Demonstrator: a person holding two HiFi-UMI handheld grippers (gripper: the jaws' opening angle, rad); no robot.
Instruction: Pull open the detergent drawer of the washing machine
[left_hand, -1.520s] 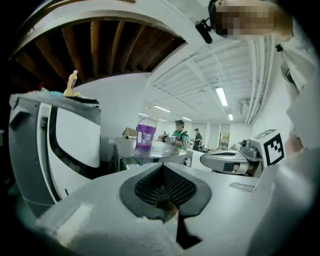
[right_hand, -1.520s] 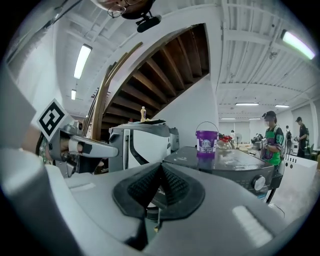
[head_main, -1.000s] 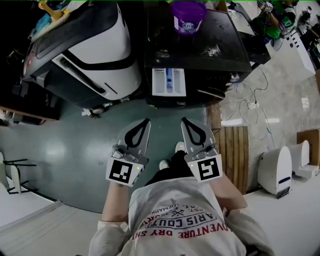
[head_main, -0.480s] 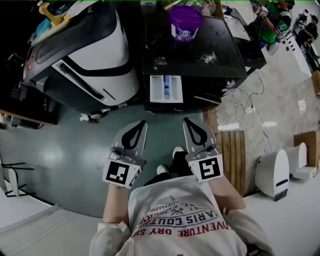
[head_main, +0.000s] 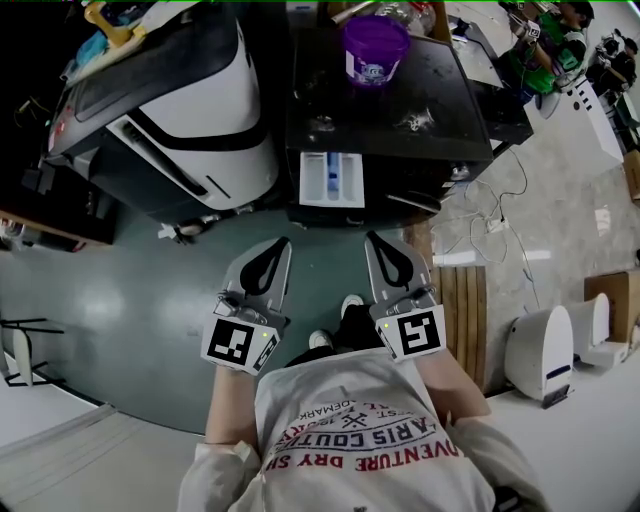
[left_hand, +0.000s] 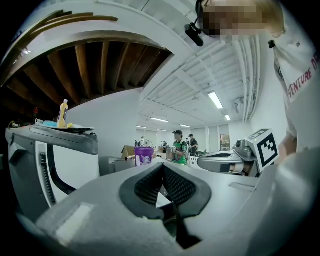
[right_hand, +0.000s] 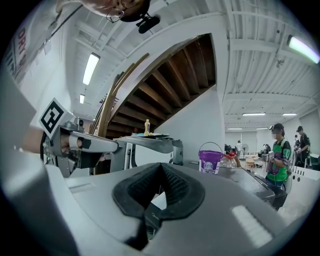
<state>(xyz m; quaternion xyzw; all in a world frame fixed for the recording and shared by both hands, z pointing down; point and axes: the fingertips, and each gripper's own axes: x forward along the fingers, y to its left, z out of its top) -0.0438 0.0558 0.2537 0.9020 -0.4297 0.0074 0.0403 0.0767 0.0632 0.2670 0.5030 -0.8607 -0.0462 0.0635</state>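
The detergent drawer (head_main: 330, 178) juts out, open, from the front edge of the washing machine (head_main: 440, 95), near the left corner in my head view. My left gripper (head_main: 281, 245) and right gripper (head_main: 373, 240) hang apart from it, both with jaws closed and empty.

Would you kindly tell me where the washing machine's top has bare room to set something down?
Bare: the middle of the washing machine top, between the purple bucket and the open detergent drawer. Crowded: the back edge around the bucket; small clutter sits front right.
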